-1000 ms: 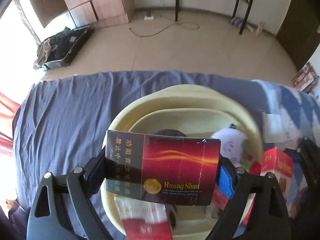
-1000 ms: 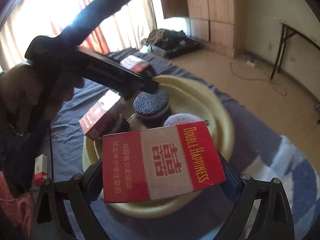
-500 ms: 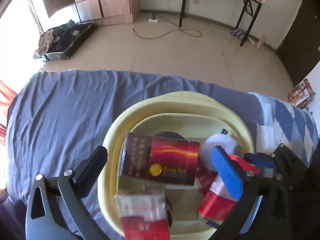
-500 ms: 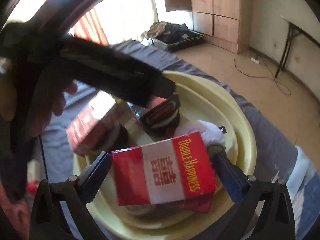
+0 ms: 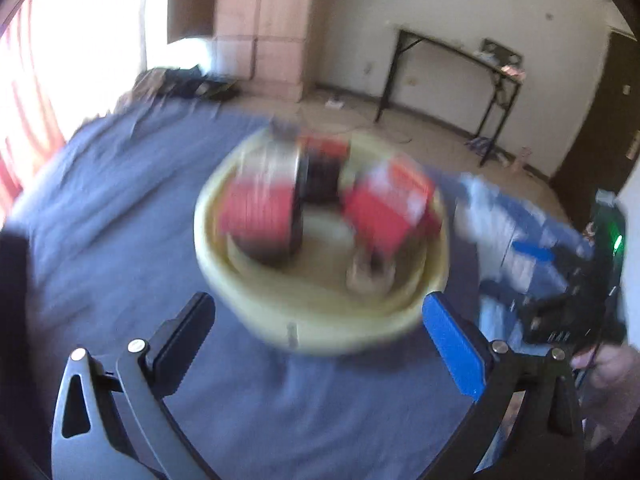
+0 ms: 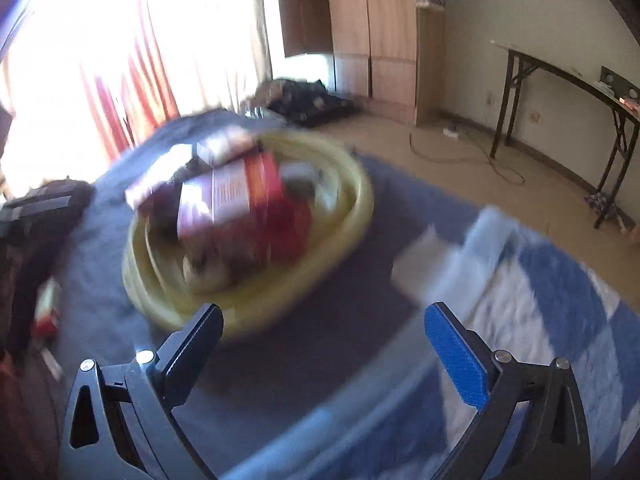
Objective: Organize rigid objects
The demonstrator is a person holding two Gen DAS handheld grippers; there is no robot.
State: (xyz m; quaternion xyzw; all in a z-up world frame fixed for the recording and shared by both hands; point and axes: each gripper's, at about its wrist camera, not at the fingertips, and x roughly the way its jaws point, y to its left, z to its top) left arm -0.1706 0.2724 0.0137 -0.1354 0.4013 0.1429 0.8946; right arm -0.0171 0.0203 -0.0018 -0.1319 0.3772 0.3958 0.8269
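Boxes (image 5: 384,208) heaped in basin (image 5: 320,320) — blue sheet (image 5: 100,220) around.

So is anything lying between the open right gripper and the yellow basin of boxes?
Nothing visible: only bare dark blue cloth lies between the right gripper and the yellow basin. Its jaws are empty.

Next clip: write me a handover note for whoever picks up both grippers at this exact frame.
Left gripper: open, nothing between its fingers.
Right gripper: open, nothing between its fingers.
Things: several red boxes piled inside the yellow basin on the blue-grey cloth. Both views are blurred, so labels cannot be read.
Done: boxes in the basin.
Left: a small red item lies on the cloth beside the basin in the right wrist view, and a pale flat thing on the cloth's other side; check whether they belong in the basin.
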